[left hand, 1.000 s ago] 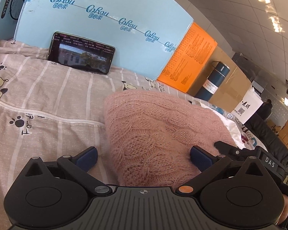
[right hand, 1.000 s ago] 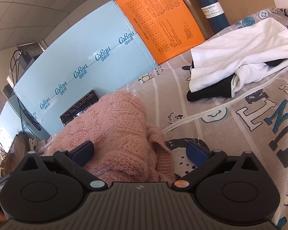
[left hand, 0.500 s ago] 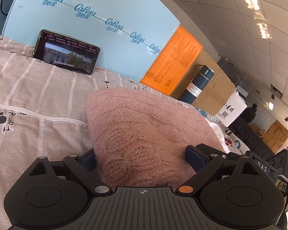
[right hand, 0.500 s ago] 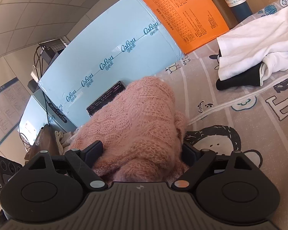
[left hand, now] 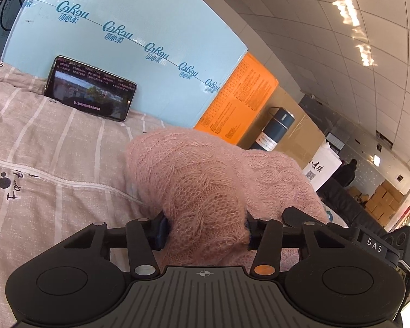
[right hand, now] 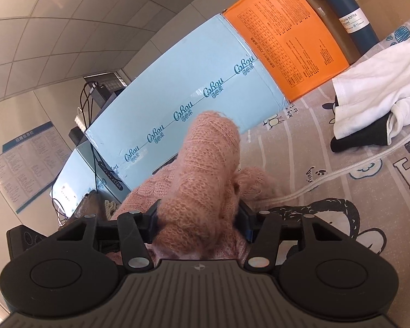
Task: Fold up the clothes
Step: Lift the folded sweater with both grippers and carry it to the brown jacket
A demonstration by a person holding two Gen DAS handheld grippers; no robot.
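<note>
A pink knitted sweater point(left hand: 205, 180) lies bunched on the striped bed cover point(left hand: 54, 147). My left gripper point(left hand: 205, 232) is shut on one end of it, the knit bulging up between the fingers. My right gripper point(right hand: 199, 221) is shut on the other end of the pink sweater point(right hand: 205, 164), which rises in a thick roll in front of the camera. The fingertips of both grippers are hidden in the knit. The right gripper's body shows at the right edge of the left wrist view point(left hand: 374, 243).
A phone point(left hand: 90, 93) leans on a light blue box point(left hand: 139, 41) at the back. An orange box point(right hand: 289, 32) and a dark blue bottle point(right hand: 347, 13) stand beside it. A white and black pile of clothes point(right hand: 377, 95) lies to the right.
Both grippers went from open around the sweater to shut on it. The knit is now squeezed and bunched higher between the fingers, and both views tilted upward a little.
</note>
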